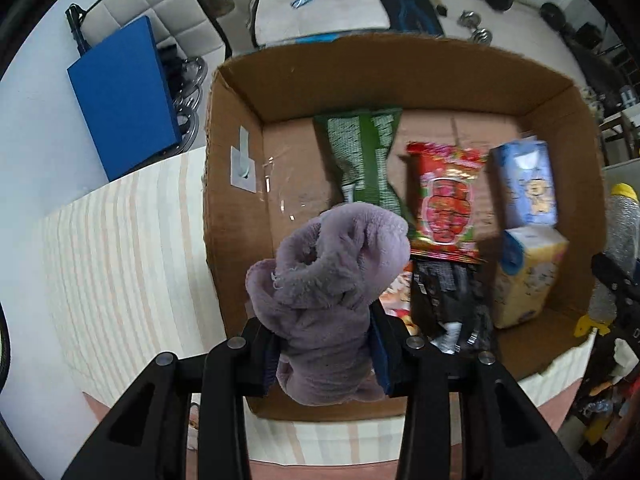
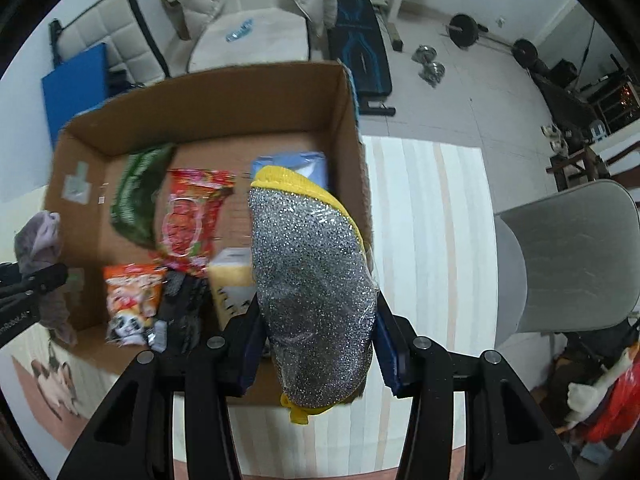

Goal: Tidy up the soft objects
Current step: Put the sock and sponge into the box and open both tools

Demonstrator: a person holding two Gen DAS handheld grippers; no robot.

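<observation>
My left gripper (image 1: 326,354) is shut on a crumpled purple plush cloth (image 1: 332,280) and holds it above the near edge of an open cardboard box (image 1: 232,216). My right gripper (image 2: 318,350) is shut on a silver glitter scouring pad with yellow trim (image 2: 312,280), held over the box's near right corner (image 2: 348,128). The cloth also shows in the right wrist view (image 2: 40,240) at the far left. In the box lie a green packet (image 1: 364,156), a red snack packet (image 1: 444,204), a black packet (image 1: 452,300), a blue tissue pack (image 1: 528,184) and a yellow pack (image 1: 528,276).
The box stands on a striped tablecloth (image 1: 120,248). An orange snack packet (image 2: 132,296) lies in the box's near part. A grey chair (image 2: 572,260) stands to the right of the table. A blue board (image 1: 124,96) leans beyond the table on the left.
</observation>
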